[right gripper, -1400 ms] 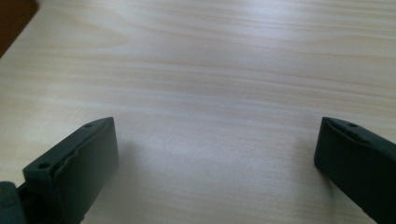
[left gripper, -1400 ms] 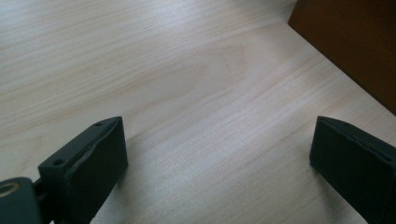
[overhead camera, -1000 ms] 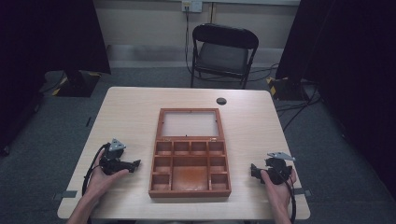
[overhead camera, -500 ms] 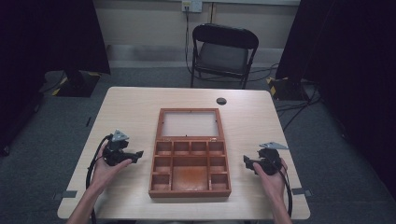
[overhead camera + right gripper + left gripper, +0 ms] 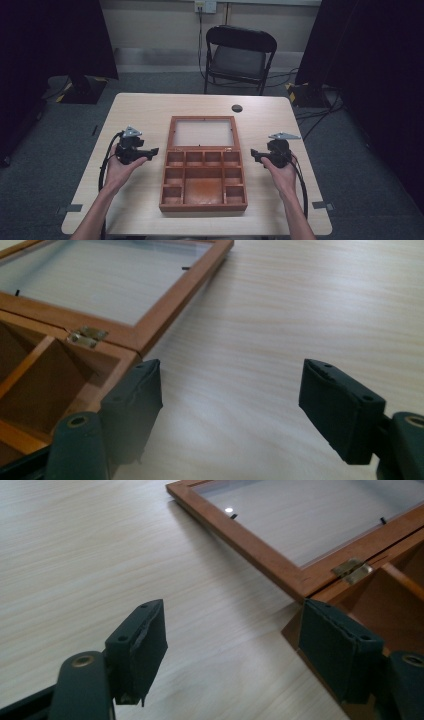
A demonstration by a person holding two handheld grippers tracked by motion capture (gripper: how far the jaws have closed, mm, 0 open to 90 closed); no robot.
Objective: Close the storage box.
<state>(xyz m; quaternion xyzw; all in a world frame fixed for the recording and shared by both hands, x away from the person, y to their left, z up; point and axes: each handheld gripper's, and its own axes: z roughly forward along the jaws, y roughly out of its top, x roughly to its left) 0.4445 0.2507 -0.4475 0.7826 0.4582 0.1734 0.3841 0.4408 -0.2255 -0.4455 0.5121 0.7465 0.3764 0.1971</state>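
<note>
An open wooden box (image 5: 163,186) with several compartments lies mid-table, its glass-paned lid (image 5: 172,131) folded flat behind it. My left gripper (image 5: 151,151) hovers just left of the box near the hinge line, pointing at it. In the left gripper view, the left gripper (image 5: 232,612) frames bare table and the box corner with a brass hinge (image 5: 352,570). My right gripper (image 5: 255,155) hovers just right of the box, and the right gripper (image 5: 231,369) looks past another hinge (image 5: 87,336). Both pairs of jaws have just been closing and stand apart with nothing between them.
A small black round object (image 5: 237,108) lies on the table behind the lid. A black folding chair (image 5: 240,55) stands beyond the far edge. Bare tabletop (image 5: 135,115) lies on both sides of the box. Cables trail from both grippers toward the near edge.
Both hands have moved away from the person and risen, ending beside the box's hinge line. The jaws of both grippers stand narrower than before.
</note>
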